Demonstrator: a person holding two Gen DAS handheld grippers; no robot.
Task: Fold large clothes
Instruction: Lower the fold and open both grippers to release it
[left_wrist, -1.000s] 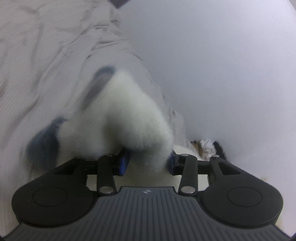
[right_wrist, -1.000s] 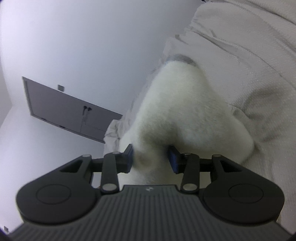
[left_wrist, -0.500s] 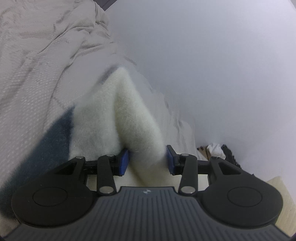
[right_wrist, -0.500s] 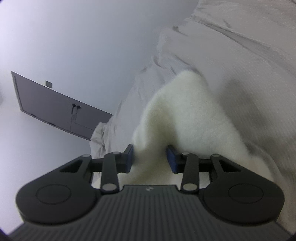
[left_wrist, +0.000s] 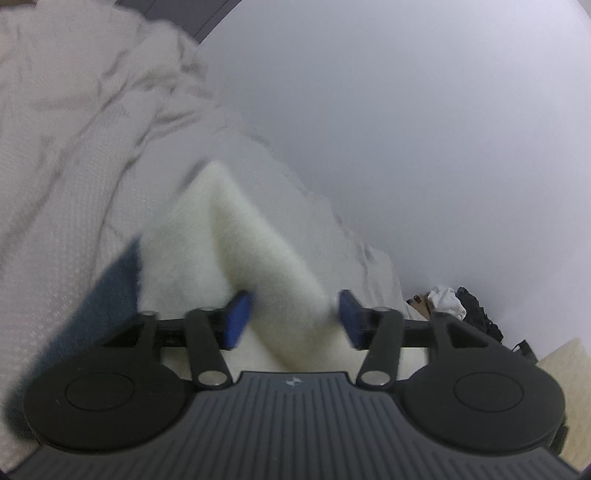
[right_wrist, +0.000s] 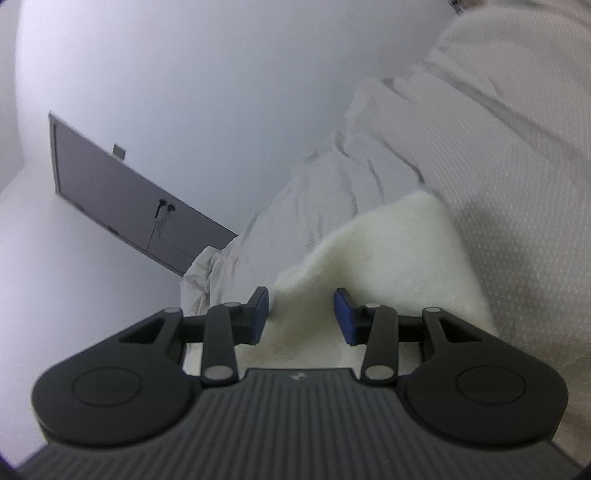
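Soft, even, bluish-white light; faint shadows on the bed (right_wrist: 517, 258). Fisheye bends the edges, and motion blur smears the fleece (left_wrist: 229, 251).

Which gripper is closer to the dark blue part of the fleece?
Left. The left gripper, its jaws just opening with the fleece between them, has the dark blue part right beside it. The right gripper holds only white fleece.

Between your left gripper's (left_wrist: 293, 317) matt blue pads (left_wrist: 238, 319) sits a fluffy cream fleece garment (left_wrist: 255, 258) with a dark blue pile panel (left_wrist: 110, 295). Your bedspread (left_wrist: 55, 184) is pale woven cloth with a fine waffle texture, creased. Your right gripper (right_wrist: 300, 317) has matt black ribbed plastic and dull metal rivets (right_wrist: 373, 372); the wall (right_wrist: 184, 92) is smooth and matt
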